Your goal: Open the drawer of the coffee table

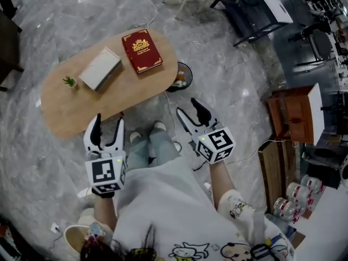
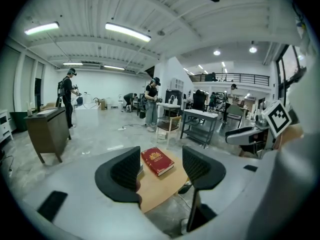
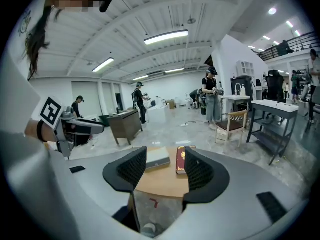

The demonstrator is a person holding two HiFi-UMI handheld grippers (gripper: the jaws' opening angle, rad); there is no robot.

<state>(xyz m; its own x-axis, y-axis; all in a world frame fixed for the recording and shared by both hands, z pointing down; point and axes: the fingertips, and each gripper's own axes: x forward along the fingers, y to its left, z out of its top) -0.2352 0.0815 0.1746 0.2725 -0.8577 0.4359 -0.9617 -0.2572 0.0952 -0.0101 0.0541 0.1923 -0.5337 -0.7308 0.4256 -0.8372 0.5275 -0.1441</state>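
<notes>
The oval wooden coffee table (image 1: 65, 105) stands on the marble floor ahead of me; from above its drawer is hidden. On it lie a red book (image 1: 142, 50), a grey box (image 1: 100, 68) and a tiny plant (image 1: 69, 81). My left gripper (image 1: 108, 125) hovers open and empty at the table's near edge. My right gripper (image 1: 188, 109) is open and empty too, just right of the table's near end. Between the left gripper's (image 2: 162, 166) jaws I see the red book (image 2: 157, 161) and the tabletop (image 2: 160, 191). The right gripper (image 3: 161, 166) frames the box (image 3: 157, 158) and book (image 3: 180, 160).
A round black object (image 1: 182, 76) sits on the floor by the table's right end. My shoes (image 1: 147, 137) are close to the table. A wooden cabinet (image 1: 296, 113), a black rack (image 1: 255, 10) and water bottles (image 1: 291, 197) stand at the right. A person (image 2: 66, 96) stands far off.
</notes>
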